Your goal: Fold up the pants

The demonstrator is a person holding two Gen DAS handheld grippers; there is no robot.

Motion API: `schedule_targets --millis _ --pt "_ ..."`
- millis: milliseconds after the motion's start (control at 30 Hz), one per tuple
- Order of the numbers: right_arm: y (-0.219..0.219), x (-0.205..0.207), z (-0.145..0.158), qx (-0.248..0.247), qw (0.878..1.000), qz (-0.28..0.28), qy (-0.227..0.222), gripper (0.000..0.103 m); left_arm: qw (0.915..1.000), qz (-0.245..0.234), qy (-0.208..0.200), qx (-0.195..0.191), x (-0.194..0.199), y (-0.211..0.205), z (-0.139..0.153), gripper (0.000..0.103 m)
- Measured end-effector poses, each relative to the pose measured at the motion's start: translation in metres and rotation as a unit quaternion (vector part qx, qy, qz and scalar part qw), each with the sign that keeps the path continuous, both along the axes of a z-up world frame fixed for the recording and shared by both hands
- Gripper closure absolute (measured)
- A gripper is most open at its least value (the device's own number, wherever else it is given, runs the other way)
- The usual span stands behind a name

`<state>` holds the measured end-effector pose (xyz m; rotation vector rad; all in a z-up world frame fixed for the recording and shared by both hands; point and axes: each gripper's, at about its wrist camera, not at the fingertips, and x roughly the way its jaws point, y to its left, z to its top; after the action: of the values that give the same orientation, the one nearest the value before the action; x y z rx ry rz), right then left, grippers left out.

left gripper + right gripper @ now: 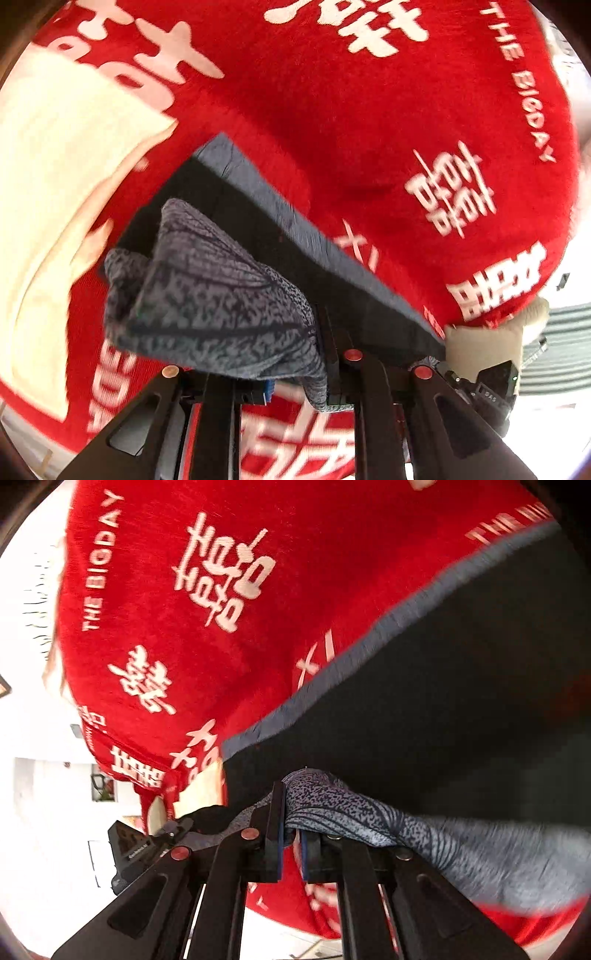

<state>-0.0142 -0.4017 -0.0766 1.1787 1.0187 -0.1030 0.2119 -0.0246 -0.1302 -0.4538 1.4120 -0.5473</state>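
Between each gripper's pinching jaws, left gripper [295, 384] and right gripper [291, 849], bunches the pants' [461, 709] soft, limp grey waistband [207, 295]; hold there.

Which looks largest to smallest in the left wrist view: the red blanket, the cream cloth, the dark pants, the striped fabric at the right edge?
1. Red blanket, fills most of the view.
2. Dark pants and cream cloth look alike in area; the pants hang near the camera, so unranked.
3. Striped fabric, a sliver.
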Motion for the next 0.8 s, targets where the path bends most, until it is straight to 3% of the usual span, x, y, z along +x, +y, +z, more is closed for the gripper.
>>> schedule_targets --millis 167,200,267,367,467,500,533,567,600,633,700,800 --pt "-0.036 0.068 -0.047 -0.005 0.997 0.053 0.056 0.095 0.9988 0.012 -0.008 0.047 0.046 -0.036 -0.041 0.084" --pt "-0.041 0.078 -0.06 -0.001 0.996 0.06 0.066 0.094 0.9984 0.011 -0.01 0.055 0.051 -0.04 -0.046 0.08" --pt "-0.049 0.091 -0.086 0.008 0.994 0.068 0.089 0.094 0.9964 0.008 -0.012 0.084 0.059 -0.049 -0.062 0.078" --pt "-0.056 0.1 -0.111 0.026 0.992 0.073 0.1 0.094 0.9952 0.017 -0.002 0.096 0.065 -0.052 -0.075 0.078" --pt "-0.062 0.102 -0.111 0.051 0.991 0.08 0.098 0.091 0.9945 0.015 0.0 0.103 0.065 -0.05 -0.061 0.07" --pt "-0.063 0.102 -0.108 0.054 0.99 0.086 0.096 0.086 0.9935 0.018 -0.013 0.112 0.063 -0.048 -0.05 0.055" --pt "-0.066 0.103 -0.104 0.051 0.99 0.094 0.094 0.072 0.9908 0.026 -0.034 0.128 0.062 -0.044 -0.036 0.033" --pt "-0.066 0.106 -0.096 0.042 0.99 0.104 0.087 0.061 0.9865 0.038 -0.058 0.148 0.06 -0.038 -0.021 0.028" --pt "-0.065 0.108 -0.086 0.035 0.99 0.111 0.077 0.042 0.9843 0.042 -0.076 0.154 0.059 -0.035 -0.009 0.027" --pt "-0.064 0.11 -0.077 0.025 0.991 0.113 0.073 0.036 0.983 0.039 -0.084 0.159 0.056 -0.035 -0.002 0.027" --pt "-0.057 0.114 -0.057 -0.023 0.988 0.139 0.055 0.036 0.9781 0.025 -0.094 0.184 0.053 -0.036 0.004 0.027" --pt "-0.033 0.116 -0.034 -0.076 0.98 0.18 0.039 0.036 0.9694 -0.022 -0.092 0.226 0.042 -0.056 -0.012 0.027"
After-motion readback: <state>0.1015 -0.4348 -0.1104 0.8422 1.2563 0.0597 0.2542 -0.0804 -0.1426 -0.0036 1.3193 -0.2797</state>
